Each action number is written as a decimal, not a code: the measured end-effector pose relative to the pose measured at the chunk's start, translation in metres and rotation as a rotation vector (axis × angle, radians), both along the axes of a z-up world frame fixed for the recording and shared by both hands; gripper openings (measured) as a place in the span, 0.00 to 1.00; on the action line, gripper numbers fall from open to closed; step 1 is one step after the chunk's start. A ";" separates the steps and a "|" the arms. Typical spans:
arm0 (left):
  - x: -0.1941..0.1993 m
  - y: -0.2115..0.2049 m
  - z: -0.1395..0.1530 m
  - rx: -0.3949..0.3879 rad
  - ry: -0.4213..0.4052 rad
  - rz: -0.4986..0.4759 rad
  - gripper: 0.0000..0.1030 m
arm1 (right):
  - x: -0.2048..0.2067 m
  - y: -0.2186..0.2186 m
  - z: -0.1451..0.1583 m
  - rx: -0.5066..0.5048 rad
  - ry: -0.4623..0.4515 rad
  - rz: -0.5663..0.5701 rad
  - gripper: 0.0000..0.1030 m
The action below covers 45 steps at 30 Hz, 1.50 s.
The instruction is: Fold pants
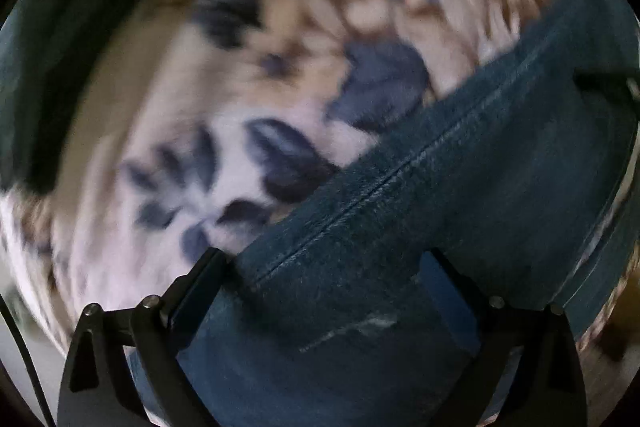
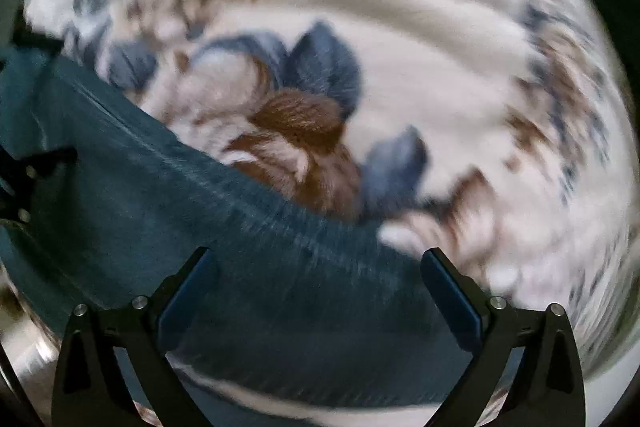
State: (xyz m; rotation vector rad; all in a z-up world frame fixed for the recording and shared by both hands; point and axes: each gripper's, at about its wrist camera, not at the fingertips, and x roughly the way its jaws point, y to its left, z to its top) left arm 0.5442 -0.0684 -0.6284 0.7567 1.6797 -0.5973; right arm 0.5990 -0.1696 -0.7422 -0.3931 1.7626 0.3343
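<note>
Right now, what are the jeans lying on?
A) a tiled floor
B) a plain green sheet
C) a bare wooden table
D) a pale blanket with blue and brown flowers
D: in both wrist views the jeans lie across a pale blanket printed with blue and brown flowers, with both grippers' jaws spread wide over the denim.

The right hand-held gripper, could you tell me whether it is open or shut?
Open: the right hand-held gripper has its fingers spread wide over the blue jeans.
</note>
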 end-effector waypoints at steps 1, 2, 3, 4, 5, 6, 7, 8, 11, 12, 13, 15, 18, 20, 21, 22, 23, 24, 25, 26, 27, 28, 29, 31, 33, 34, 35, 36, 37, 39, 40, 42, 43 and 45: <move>0.000 0.000 -0.001 -0.014 0.015 -0.015 0.96 | 0.002 0.001 -0.010 0.019 0.033 0.024 1.00; 0.002 0.001 -0.002 -0.028 0.031 -0.026 0.96 | 0.004 0.000 -0.019 0.039 0.052 0.039 1.00; 0.004 0.001 -0.004 -0.036 0.041 -0.024 0.96 | 0.005 -0.002 -0.025 0.057 0.061 0.044 0.99; 0.006 0.002 -0.004 -0.052 0.052 -0.011 0.93 | 0.008 -0.004 -0.028 0.077 0.064 0.042 0.97; 0.006 0.004 -0.004 -0.069 0.059 0.000 0.85 | 0.010 -0.008 -0.030 0.102 0.066 0.038 0.94; 0.005 0.004 -0.003 -0.081 0.060 -0.002 0.80 | 0.013 -0.012 -0.032 0.135 0.065 0.036 0.90; 0.007 0.001 -0.002 -0.094 0.062 -0.002 0.67 | 0.014 -0.017 -0.031 0.157 0.062 0.023 0.76; 0.006 0.002 0.003 -0.106 0.064 0.012 0.52 | 0.015 -0.023 -0.027 0.178 0.061 -0.004 0.57; -0.001 0.002 0.010 -0.117 0.050 0.040 0.19 | 0.018 -0.044 -0.015 0.273 0.075 -0.101 0.21; -0.004 0.005 0.016 -0.115 0.051 0.060 0.16 | 0.014 -0.048 -0.009 0.295 0.061 -0.119 0.20; -0.007 0.005 0.022 -0.121 0.036 0.069 0.14 | 0.013 -0.053 -0.007 0.297 0.047 -0.132 0.17; -0.013 0.009 0.037 -0.147 0.012 0.115 0.12 | 0.002 -0.061 0.000 0.311 0.019 -0.204 0.14; -0.021 0.020 0.072 -0.191 -0.065 0.191 0.12 | -0.016 -0.077 0.020 0.331 -0.018 -0.313 0.12; -0.037 0.031 0.101 -0.230 -0.097 0.246 0.12 | -0.038 -0.083 0.041 0.354 -0.037 -0.372 0.11; -0.050 0.039 0.112 -0.262 -0.082 0.293 0.12 | -0.056 -0.091 0.052 0.376 -0.032 -0.433 0.11; -0.060 0.049 0.125 -0.288 -0.075 0.343 0.12 | -0.071 -0.099 0.060 0.404 -0.014 -0.494 0.11; -0.068 0.053 0.132 -0.300 -0.073 0.377 0.12 | -0.085 -0.102 0.070 0.431 0.001 -0.536 0.11; -0.083 0.062 0.140 -0.320 -0.070 0.428 0.12 | -0.116 -0.101 0.080 0.462 0.003 -0.569 0.11; -0.100 0.059 0.139 -0.335 -0.070 0.465 0.12 | -0.134 -0.098 0.087 0.467 -0.001 -0.574 0.11; -0.125 0.053 0.134 -0.344 -0.074 0.501 0.12 | -0.157 -0.092 0.096 0.469 -0.001 -0.583 0.11; -0.150 0.045 0.118 -0.342 -0.074 0.535 0.12 | -0.181 -0.093 0.099 0.471 0.011 -0.608 0.11; -0.166 0.038 0.106 -0.337 -0.072 0.563 0.12 | -0.198 -0.094 0.100 0.463 0.022 -0.621 0.11; -0.192 0.040 0.104 -0.335 -0.066 0.589 0.12 | -0.220 -0.085 0.101 0.441 0.028 -0.620 0.11; -0.221 0.046 0.084 -0.320 -0.044 0.659 0.12 | -0.252 -0.069 0.092 0.406 0.049 -0.606 0.11; -0.244 0.055 0.060 -0.311 -0.008 0.747 0.11 | -0.279 -0.059 0.073 0.362 0.095 -0.587 0.11; -0.255 0.061 0.054 -0.303 -0.003 0.781 0.11 | -0.288 -0.056 0.065 0.356 0.114 -0.579 0.11; -0.264 0.065 0.042 -0.298 0.006 0.802 0.12 | -0.296 -0.053 0.058 0.340 0.122 -0.571 0.11; -0.267 0.066 0.033 -0.284 0.012 0.815 0.12 | -0.304 -0.050 0.048 0.319 0.135 -0.566 0.12; -0.271 0.068 0.025 -0.279 0.018 0.840 0.12 | -0.307 -0.045 0.039 0.304 0.147 -0.554 0.12; -0.273 0.067 0.021 -0.271 0.012 0.853 0.13 | -0.309 -0.036 0.026 0.256 0.157 -0.525 0.14; -0.272 0.065 0.024 -0.253 0.013 0.853 0.13 | -0.309 -0.036 0.026 0.248 0.162 -0.523 0.16; -0.268 0.061 0.035 -0.216 0.012 0.861 0.14 | -0.305 -0.035 0.033 0.231 0.180 -0.508 0.23; -0.267 0.059 0.042 -0.207 0.006 0.855 0.16 | -0.297 -0.027 0.038 0.234 0.185 -0.513 0.44; -0.269 0.055 0.055 -0.188 0.001 0.838 0.17 | -0.290 -0.028 0.048 0.251 0.202 -0.534 0.92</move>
